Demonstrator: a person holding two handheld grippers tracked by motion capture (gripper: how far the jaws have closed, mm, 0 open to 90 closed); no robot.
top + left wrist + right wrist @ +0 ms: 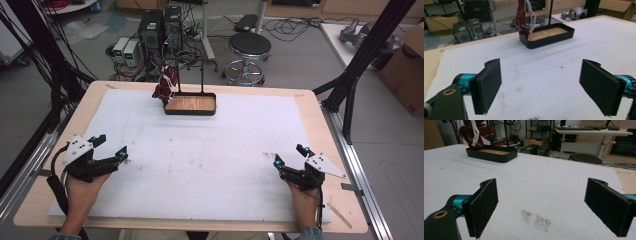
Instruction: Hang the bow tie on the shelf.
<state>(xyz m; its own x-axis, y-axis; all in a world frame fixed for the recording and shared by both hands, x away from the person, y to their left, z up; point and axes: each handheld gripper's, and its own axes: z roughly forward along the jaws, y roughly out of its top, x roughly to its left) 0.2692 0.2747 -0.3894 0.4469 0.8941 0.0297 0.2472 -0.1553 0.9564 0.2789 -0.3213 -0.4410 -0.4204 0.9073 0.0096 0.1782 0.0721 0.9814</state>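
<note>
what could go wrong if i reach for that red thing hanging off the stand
The red cloth bundle hangs by white cords from a thin stand in the black tray, so tugging may tip or drag the tray. The cords could snag a gripper. It hangs at the table's far edge and could drop off.

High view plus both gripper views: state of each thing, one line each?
left tongs: open, empty, held low over the white mat
right tongs: open, empty, near the mat's right edge
black tray: upright at the far side of the mat, wood base bare
red cloth bundle: hanging from the rack's frame at the tray's left end
stool: standing on the floor, unoccupied
</note>
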